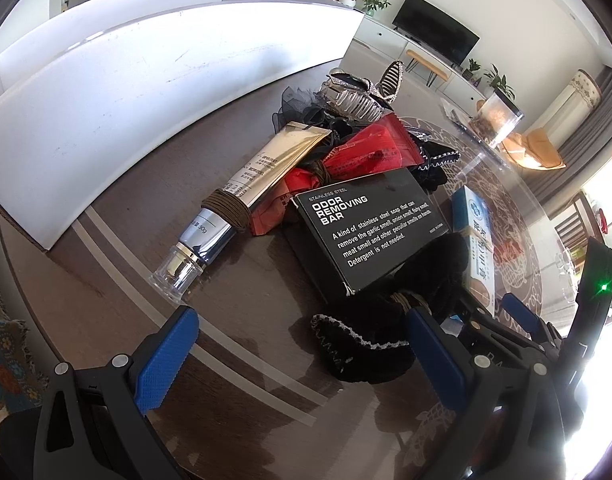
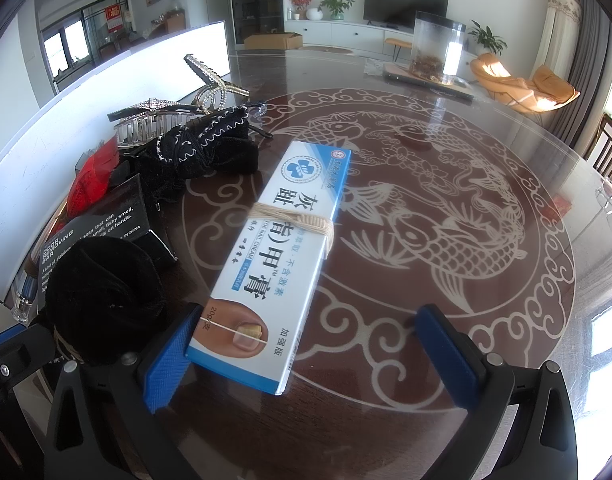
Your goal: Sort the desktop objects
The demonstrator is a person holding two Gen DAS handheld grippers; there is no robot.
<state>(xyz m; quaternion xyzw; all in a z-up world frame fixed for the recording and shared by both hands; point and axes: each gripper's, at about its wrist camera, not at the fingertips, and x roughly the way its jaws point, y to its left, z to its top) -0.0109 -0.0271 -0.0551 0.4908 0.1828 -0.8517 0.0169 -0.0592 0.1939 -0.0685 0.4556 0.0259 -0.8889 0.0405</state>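
Observation:
A pile of small objects lies on the round glass-topped table. In the left wrist view: a gold tube (image 1: 262, 176) with a hair tie round it, a red packet (image 1: 365, 152), a black "Odor Removing Bar" box (image 1: 369, 228), black velvet scrunchies (image 1: 369, 336), silver hair claws (image 1: 357, 96). My left gripper (image 1: 302, 356) is open just short of the nearest scrunchie. In the right wrist view a blue-white nail cream box (image 2: 278, 252) lies between the fingers of my open right gripper (image 2: 309, 356), its near end against the left finger (image 2: 170, 360).
A white board (image 1: 146, 92) stands along the table's far left side. A clear container (image 2: 437, 48) stands on a tray at the far edge. The patterned table top (image 2: 445, 220) stretches to the right of the nail cream box.

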